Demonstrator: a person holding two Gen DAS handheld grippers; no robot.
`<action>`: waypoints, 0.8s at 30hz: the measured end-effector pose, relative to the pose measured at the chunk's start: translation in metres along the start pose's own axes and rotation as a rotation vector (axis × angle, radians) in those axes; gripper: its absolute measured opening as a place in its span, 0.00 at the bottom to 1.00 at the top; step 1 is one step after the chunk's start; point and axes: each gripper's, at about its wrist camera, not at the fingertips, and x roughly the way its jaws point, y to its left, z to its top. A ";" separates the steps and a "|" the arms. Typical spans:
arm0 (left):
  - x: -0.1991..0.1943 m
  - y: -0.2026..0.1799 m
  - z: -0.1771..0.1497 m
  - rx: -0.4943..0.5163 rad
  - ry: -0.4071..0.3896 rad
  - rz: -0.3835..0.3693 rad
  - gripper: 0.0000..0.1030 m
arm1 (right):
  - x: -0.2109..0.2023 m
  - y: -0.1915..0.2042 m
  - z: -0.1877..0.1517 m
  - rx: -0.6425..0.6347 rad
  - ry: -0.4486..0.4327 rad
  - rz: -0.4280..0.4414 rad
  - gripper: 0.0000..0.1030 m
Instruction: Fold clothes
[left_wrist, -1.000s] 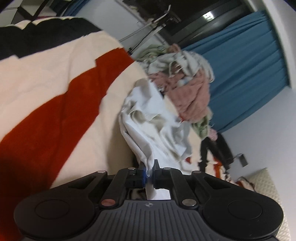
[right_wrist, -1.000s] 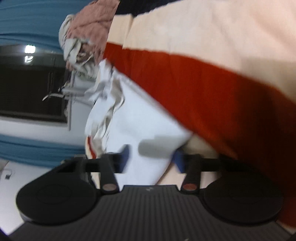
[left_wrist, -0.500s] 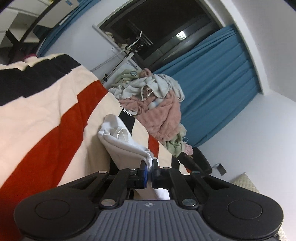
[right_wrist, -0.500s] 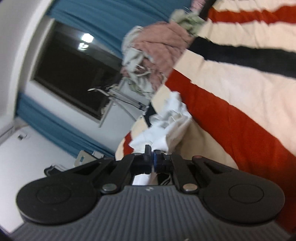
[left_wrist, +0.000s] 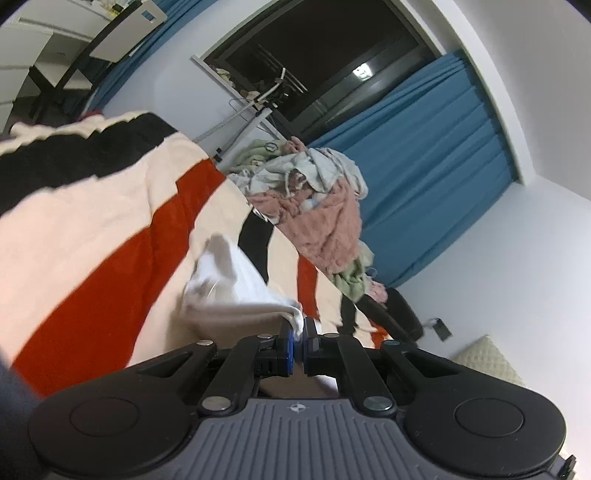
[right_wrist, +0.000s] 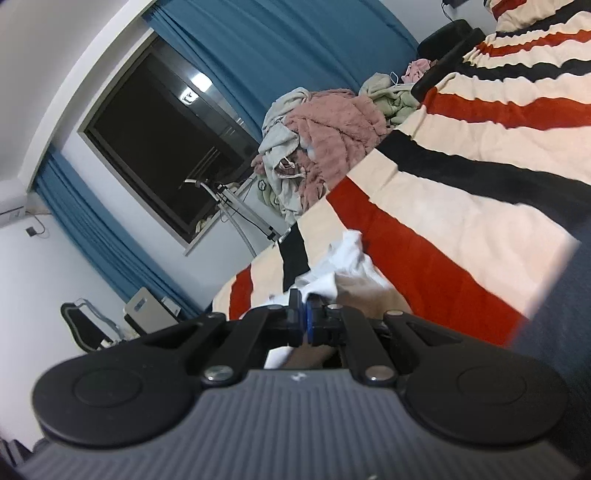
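A white garment (left_wrist: 229, 284) hangs stretched above the striped bed blanket (left_wrist: 92, 229). My left gripper (left_wrist: 300, 334) is shut on one edge of it, the cloth pinched between the blue pads. My right gripper (right_wrist: 306, 317) is shut on another edge of the same white garment (right_wrist: 343, 262). The garment trails forward from both grippers toward the far end of the bed. Its lower part is hidden behind the gripper bodies.
A heap of unfolded clothes (left_wrist: 317, 206), pink, grey and green, lies at the far end of the bed, also in the right wrist view (right_wrist: 325, 136). Blue curtains (left_wrist: 424, 166) and a dark window (right_wrist: 155, 147) are behind. A black chair (left_wrist: 399, 310) stands beside the bed.
My right gripper has closed on the white garment. Both grippers have lifted and pulled back, so the garment is raised and stretched and more of the room shows.
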 end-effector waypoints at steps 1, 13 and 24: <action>0.012 -0.006 0.011 0.002 -0.006 0.003 0.04 | 0.012 0.004 0.011 0.033 0.007 0.008 0.05; 0.208 -0.020 0.109 0.132 0.061 0.176 0.06 | 0.207 0.054 0.089 -0.111 0.036 -0.113 0.06; 0.289 0.046 0.098 0.150 0.046 0.236 0.06 | 0.309 -0.017 0.069 -0.125 0.202 -0.127 0.07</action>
